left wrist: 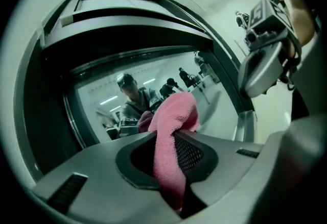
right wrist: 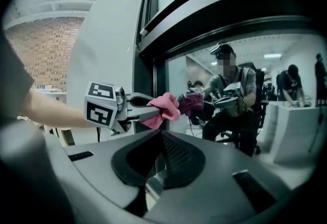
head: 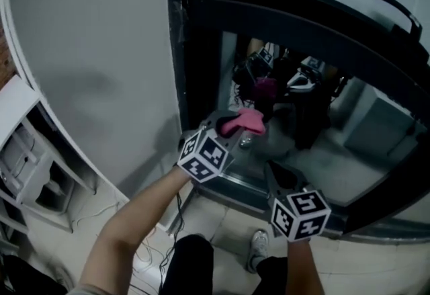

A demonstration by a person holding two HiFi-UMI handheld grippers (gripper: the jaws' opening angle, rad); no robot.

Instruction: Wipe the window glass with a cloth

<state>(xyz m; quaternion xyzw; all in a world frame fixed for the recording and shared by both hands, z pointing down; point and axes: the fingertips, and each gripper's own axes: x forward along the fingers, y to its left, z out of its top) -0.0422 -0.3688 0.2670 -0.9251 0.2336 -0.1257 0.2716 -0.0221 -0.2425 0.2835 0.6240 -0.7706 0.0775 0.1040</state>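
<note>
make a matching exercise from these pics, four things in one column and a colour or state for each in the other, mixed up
Things:
1. cloth
2. left gripper
3. right gripper
4. window frame

Colour or state:
a. black
b. pink
c. jaws together, holding nothing
d. jaws clamped on fabric

Pairs: 1-b, 2-d, 3-c, 4-a
</note>
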